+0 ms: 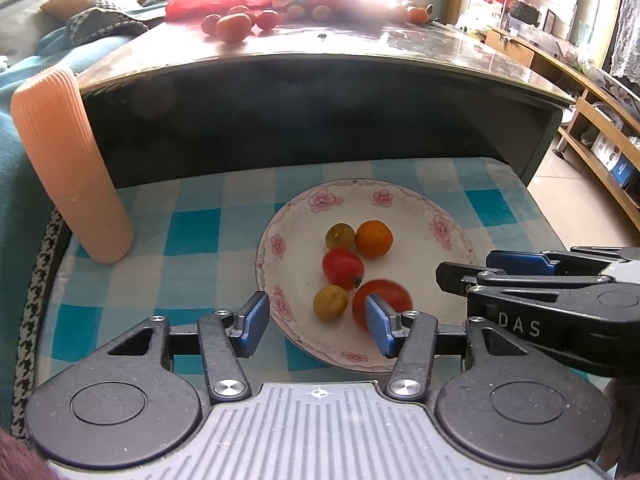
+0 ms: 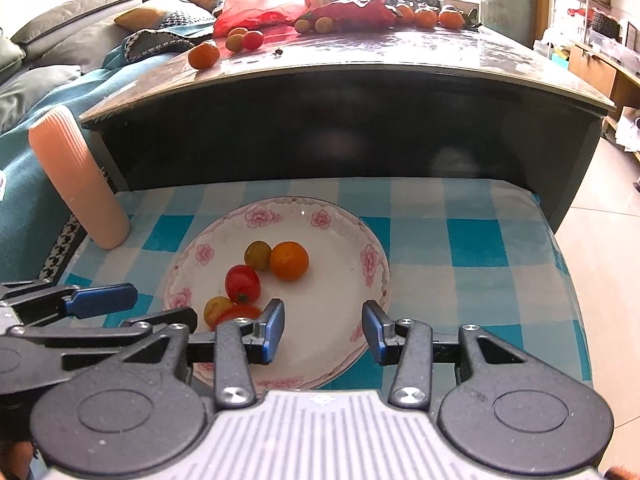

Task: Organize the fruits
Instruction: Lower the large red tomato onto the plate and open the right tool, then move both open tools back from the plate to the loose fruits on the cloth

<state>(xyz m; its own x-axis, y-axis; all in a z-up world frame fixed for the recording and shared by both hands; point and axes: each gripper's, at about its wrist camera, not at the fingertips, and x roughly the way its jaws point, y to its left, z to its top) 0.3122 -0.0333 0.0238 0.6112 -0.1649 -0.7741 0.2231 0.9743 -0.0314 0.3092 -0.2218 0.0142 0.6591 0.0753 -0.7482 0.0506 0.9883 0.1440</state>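
A white flowered plate (image 1: 440, 236) (image 2: 360, 240) sits on a blue checked cloth. In it lie an orange (image 1: 373, 238) (image 2: 289, 261), a greenish fruit (image 1: 339, 236) (image 2: 258, 255), a small red tomato (image 1: 342, 268) (image 2: 242, 284), a yellow fruit (image 1: 330, 302) (image 2: 216, 309) and a larger red tomato (image 1: 390, 294) (image 2: 240, 312). My left gripper (image 1: 316, 326) is open and empty over the plate's near rim. My right gripper (image 2: 323, 334) is open and empty over the plate's near right part. More fruits (image 1: 236, 24) (image 2: 240, 42) lie on the dark table behind.
A ribbed peach cylinder (image 1: 68, 168) (image 2: 76, 176) leans at the cloth's left edge. The dark table's front panel (image 1: 320, 120) rises just behind the cloth. A red bag (image 2: 256, 4) lies on the tabletop. A sofa is at left, shelves at right.
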